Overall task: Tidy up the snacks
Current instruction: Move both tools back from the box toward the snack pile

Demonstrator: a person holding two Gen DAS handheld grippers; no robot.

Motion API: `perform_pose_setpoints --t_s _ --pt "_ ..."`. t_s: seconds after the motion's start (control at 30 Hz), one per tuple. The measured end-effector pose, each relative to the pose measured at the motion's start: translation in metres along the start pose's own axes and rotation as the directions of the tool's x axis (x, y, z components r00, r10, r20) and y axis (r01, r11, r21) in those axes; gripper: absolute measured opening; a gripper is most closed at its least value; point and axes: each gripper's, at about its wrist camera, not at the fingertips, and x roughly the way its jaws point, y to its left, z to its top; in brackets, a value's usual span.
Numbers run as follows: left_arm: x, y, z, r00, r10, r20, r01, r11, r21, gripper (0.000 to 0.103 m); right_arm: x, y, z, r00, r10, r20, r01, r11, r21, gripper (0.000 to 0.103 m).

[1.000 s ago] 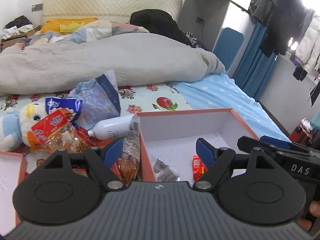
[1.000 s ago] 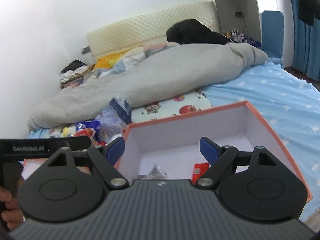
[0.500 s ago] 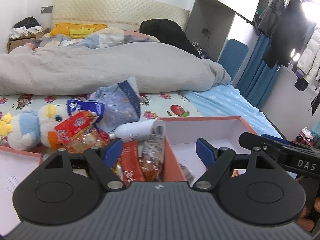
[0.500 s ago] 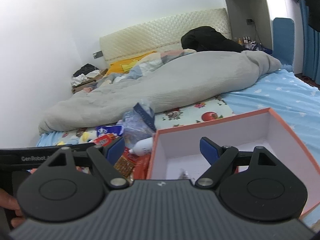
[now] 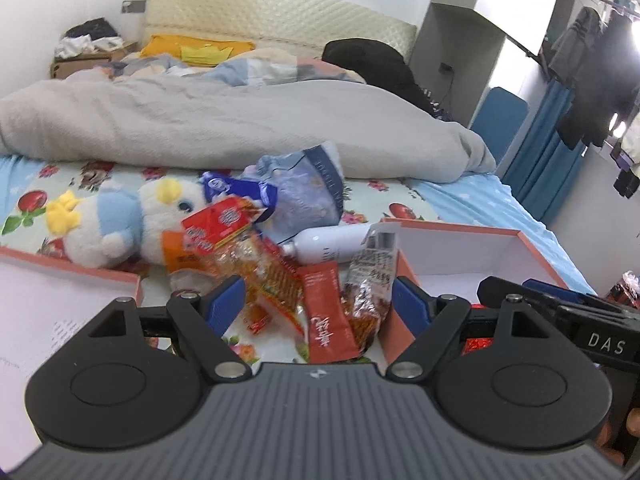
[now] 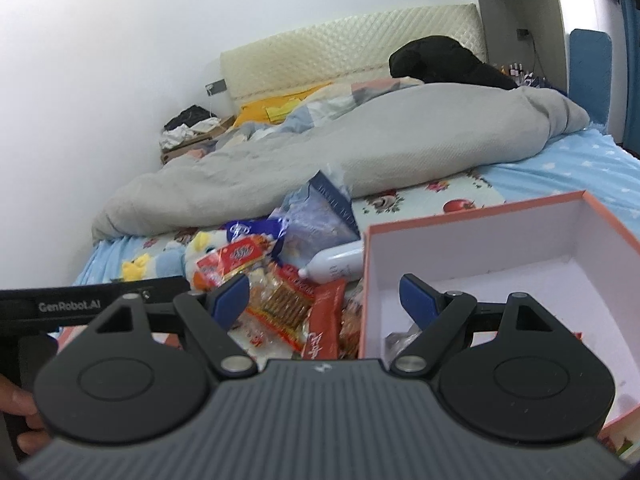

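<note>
A heap of snack packets lies on the bed between two boxes: a red sachet (image 5: 328,320) (image 6: 324,320), a clear bag of orange crackers (image 5: 276,280) (image 6: 284,300), a red-labelled packet (image 5: 220,226) (image 6: 236,256) and a pale blue bag (image 5: 308,192) (image 6: 316,216). My left gripper (image 5: 318,304) hangs open just over the heap, nothing between its blue pads. My right gripper (image 6: 324,300) is open too, straddling the left wall of the orange-rimmed white box (image 6: 480,236) (image 5: 456,244), which holds a silvery wrapper (image 6: 400,340).
A white bottle (image 5: 332,244) (image 6: 340,264) and a plush duck (image 5: 120,220) (image 6: 192,252) lie among the snacks. A second orange-rimmed box (image 5: 60,304) sits at the left. A grey duvet (image 5: 224,124) fills the bed behind. A hand (image 6: 20,412) holds the left gripper's handle.
Both grippers have swung left, from over the white box toward the snack heap. The heap now sits between the left gripper's fingers. Jaws stayed open.
</note>
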Motion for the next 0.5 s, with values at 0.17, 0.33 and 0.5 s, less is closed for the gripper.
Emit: perform_pose_setpoints --t_s 0.17,0.33,0.5 --pt "-0.004 0.013 -0.008 1.000 0.020 0.004 -0.020 1.000 -0.013 0.084 0.000 0.015 -0.009 1.000 -0.011 0.015 0.011 0.999 -0.037 0.084" --pt "-0.008 0.024 -0.016 0.999 0.035 -0.006 -0.035 0.999 -0.028 0.084 -0.001 0.029 -0.019 1.000 0.006 0.006 -0.006 0.997 -0.078 0.084" --pt "-0.013 0.037 -0.027 0.999 0.036 -0.018 -0.037 0.998 -0.050 0.084 -0.004 0.039 -0.030 1.000 0.017 -0.009 -0.017 0.996 -0.089 0.084"
